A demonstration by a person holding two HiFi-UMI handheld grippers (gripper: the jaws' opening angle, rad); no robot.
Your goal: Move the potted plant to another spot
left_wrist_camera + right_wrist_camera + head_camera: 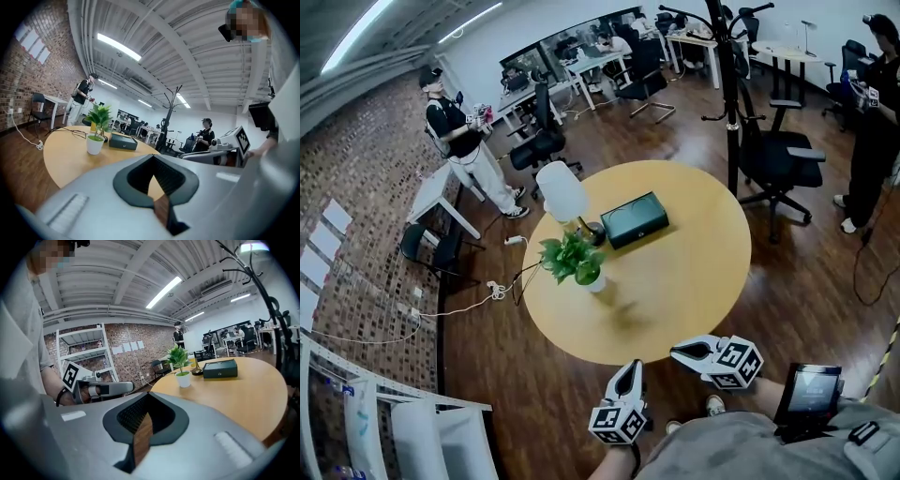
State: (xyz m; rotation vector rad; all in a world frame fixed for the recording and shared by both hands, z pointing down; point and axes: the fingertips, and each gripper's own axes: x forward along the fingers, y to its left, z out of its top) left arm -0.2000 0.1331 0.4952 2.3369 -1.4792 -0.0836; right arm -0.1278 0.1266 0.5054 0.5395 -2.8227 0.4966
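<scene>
The potted plant [579, 259] is a small leafy green plant in a white pot, standing left of centre on the round wooden table [694, 281]. It also shows in the left gripper view [95, 136] and the right gripper view [181, 371], far ahead of both grippers. My left gripper [630, 368] hangs off the table's near edge with its jaws shut and nothing between them. My right gripper [676, 352] is just over that near rim, pointing left, also shut and holding nothing. Both are well short of the plant.
A black box [634, 219] and a white lamp [562, 192] stand behind the plant. A black coat stand [727, 84] and an office chair [783, 159] are beyond the table's right. People stand at left [459, 141] and far right [872, 141]. White shelving [394, 422] is at the lower left.
</scene>
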